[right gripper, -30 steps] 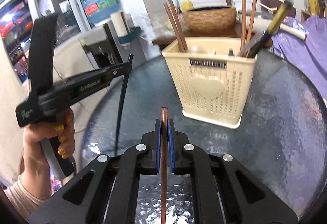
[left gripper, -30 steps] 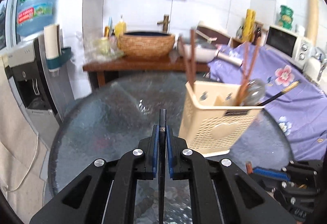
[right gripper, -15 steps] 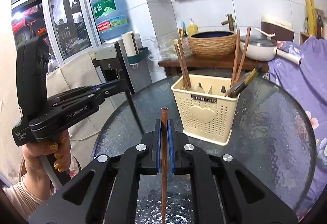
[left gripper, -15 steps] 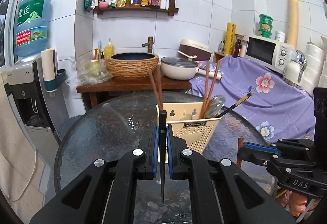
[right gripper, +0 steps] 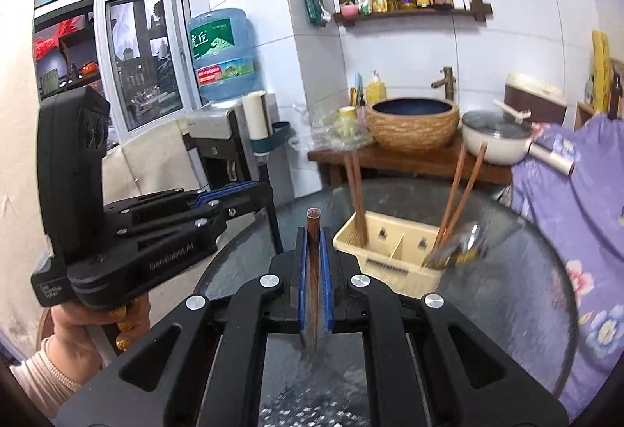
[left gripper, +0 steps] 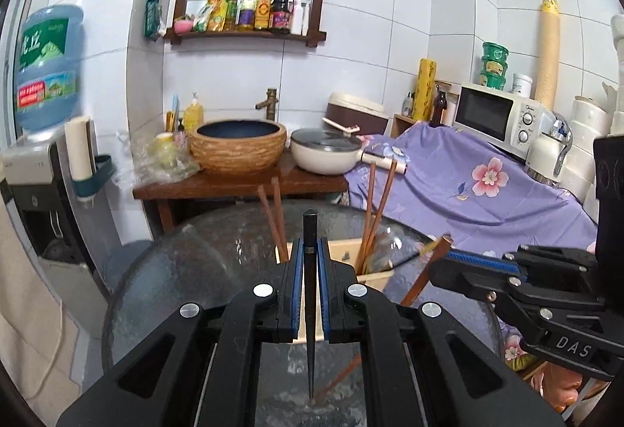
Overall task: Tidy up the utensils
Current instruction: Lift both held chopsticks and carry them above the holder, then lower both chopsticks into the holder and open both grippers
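Observation:
My left gripper (left gripper: pixel 310 245) is shut on a black chopstick (left gripper: pixel 311 329) that hangs point down above the round glass table (left gripper: pixel 187 271). My right gripper (right gripper: pixel 313 236) is shut on a brown chopstick (right gripper: pixel 313 290), also upright. Each gripper appears in the other's view: the right one (left gripper: pixel 448 263) with its brown chopstick (left gripper: pixel 423 277), the left one (right gripper: pixel 265 193) with its black chopstick (right gripper: pixel 275 228). Just beyond both stands a cream slotted utensil basket (right gripper: pixel 394 263), partly hidden (left gripper: pixel 374 277) behind my left fingers. It holds brown chopstick pairs (right gripper: pixel 357 193) and a spoon (right gripper: pixel 470 236).
Behind the table a wooden stand (left gripper: pixel 234 189) carries a woven basin (left gripper: pixel 238 146) and a white pan (left gripper: pixel 325 154). A purple flowered cloth (left gripper: pixel 468 193) with a microwave (left gripper: pixel 499 115) lies to the right, a water dispenser (left gripper: pixel 35 162) to the left. A hand (right gripper: pixel 97 325) holds the left gripper.
Both grippers have risen with their chopsticks still clamped. The basket now sits lower in both views, and its open top shows in the right wrist view.

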Demonstrator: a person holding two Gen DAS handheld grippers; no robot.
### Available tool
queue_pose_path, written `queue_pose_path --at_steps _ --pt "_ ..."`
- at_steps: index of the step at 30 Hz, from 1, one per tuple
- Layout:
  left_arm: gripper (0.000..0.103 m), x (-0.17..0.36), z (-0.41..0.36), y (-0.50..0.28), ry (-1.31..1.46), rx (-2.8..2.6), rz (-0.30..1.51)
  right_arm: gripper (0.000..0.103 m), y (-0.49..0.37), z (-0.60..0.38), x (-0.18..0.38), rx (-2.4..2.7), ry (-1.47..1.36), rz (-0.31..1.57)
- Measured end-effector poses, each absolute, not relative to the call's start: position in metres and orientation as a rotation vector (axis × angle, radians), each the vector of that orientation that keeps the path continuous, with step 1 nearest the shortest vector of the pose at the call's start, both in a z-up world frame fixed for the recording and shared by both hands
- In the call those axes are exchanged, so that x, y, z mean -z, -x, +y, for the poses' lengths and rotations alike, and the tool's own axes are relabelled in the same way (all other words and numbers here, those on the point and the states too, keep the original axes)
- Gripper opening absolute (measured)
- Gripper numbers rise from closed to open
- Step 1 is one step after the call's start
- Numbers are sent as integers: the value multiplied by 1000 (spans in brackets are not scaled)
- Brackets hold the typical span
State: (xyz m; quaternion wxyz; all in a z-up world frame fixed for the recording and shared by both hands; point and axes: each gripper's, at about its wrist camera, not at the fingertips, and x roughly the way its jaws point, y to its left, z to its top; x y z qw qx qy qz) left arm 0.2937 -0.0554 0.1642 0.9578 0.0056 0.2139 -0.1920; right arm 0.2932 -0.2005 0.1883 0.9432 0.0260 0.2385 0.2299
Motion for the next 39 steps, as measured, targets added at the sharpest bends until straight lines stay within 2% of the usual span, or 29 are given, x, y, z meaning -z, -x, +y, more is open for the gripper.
queue_pose_path --at_steps 13,20,25,39 --pt "7 -246 -71 -340 12 339 377 7 -359 -218 -270 -306 -15 434" --pt "7 -266 -80 -367 48 307 366 7 -392 -223 -288 -222 -11 415" --pt "7 -256 -84 -383 58 295 396 7 -408 -225 -272 -214 -11 450" --pt "7 -169 -91 -414 23 279 552 7 -431 -222 -189 -187 5 591"
